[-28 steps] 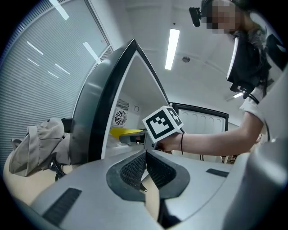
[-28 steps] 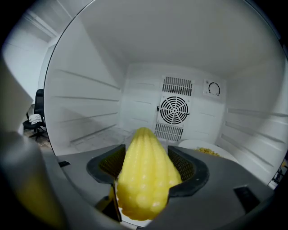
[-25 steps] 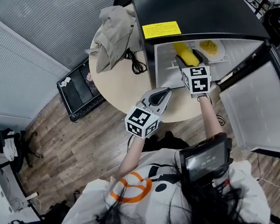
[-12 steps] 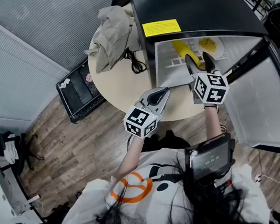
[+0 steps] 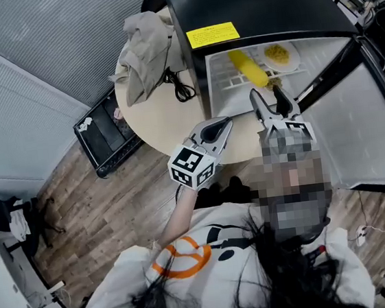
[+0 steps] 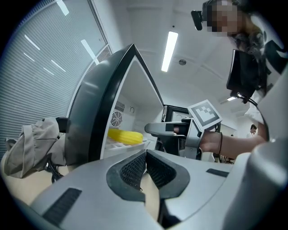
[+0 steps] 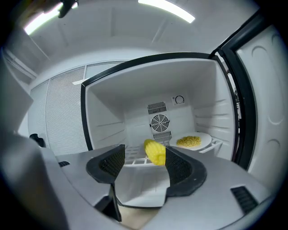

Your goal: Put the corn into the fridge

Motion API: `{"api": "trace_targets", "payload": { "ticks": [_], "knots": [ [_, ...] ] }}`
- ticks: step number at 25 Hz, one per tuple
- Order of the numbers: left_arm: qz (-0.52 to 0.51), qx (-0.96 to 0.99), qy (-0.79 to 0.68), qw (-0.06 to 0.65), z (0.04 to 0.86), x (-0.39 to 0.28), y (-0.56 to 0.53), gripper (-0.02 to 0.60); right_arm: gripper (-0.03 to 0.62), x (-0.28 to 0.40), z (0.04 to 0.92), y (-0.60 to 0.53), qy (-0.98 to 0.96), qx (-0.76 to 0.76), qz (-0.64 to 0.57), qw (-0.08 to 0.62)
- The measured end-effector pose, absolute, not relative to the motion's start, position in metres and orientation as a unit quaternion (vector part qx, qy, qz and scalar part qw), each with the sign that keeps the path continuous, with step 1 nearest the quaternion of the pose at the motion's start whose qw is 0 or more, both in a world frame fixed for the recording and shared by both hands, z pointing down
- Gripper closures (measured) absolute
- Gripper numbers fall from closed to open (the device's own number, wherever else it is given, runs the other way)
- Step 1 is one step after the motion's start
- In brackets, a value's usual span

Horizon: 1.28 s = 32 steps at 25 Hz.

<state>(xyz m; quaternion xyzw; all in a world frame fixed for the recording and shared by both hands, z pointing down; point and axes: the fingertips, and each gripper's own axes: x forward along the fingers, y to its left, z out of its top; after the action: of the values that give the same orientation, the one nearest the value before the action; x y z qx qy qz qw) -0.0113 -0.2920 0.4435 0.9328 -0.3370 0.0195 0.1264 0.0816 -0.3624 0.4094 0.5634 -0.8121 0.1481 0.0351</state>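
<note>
The yellow corn (image 5: 248, 69) lies on the wire shelf inside the small black fridge (image 5: 251, 1), whose door (image 5: 362, 123) stands swung open to the right. It also shows on the shelf in the right gripper view, corn (image 7: 155, 151), and the left gripper view, corn (image 6: 125, 136). My right gripper (image 5: 273, 100) is open and empty, just outside the fridge opening, a little short of the corn. My left gripper (image 5: 225, 125) is shut on nothing, hovering over the round table's front edge left of the fridge.
A white plate of yellow food (image 5: 279, 54) sits on the shelf right of the corn. The fridge stands on a round beige table (image 5: 157, 119) with a crumpled grey cloth (image 5: 139, 49) and a black cable (image 5: 178, 86). A black case (image 5: 103, 129) lies on the wooden floor.
My right gripper has let go of the corn, opened, and drawn back out of the fridge toward me. The corn stays on the shelf. The left gripper has barely moved.
</note>
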Motion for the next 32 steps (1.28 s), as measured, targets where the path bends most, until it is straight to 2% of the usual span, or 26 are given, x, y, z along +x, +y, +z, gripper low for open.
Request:
{"api": "trace_targets", "payload": {
  "ticks": [10,18,20,22,32],
  "knots": [
    [0.024,0.947,-0.291,0.131,0.447,-0.015,-0.278,0.571,0.305,0.065,0.431,-0.319,-0.794,0.581,0.174,0.036],
    [0.026,0.955,-0.255,0.151,0.462,-0.015,-0.262,0.571,0.348,0.053,0.452,-0.277,-0.777,0.598,0.188,0.049],
    [0.027,0.956,-0.246,0.156,0.466,-0.011,-0.256,0.571,0.379,0.053,0.455,-0.267,-0.774,0.602,0.189,0.05],
    [0.029,0.958,-0.238,0.158,0.467,-0.006,-0.25,0.571,0.44,0.054,0.455,-0.259,-0.772,0.606,0.186,0.05],
    [0.031,0.96,-0.228,0.157,0.466,0.013,-0.239,0.571,0.497,0.067,0.454,-0.236,-0.772,0.607,0.184,0.044]
  ]
}}
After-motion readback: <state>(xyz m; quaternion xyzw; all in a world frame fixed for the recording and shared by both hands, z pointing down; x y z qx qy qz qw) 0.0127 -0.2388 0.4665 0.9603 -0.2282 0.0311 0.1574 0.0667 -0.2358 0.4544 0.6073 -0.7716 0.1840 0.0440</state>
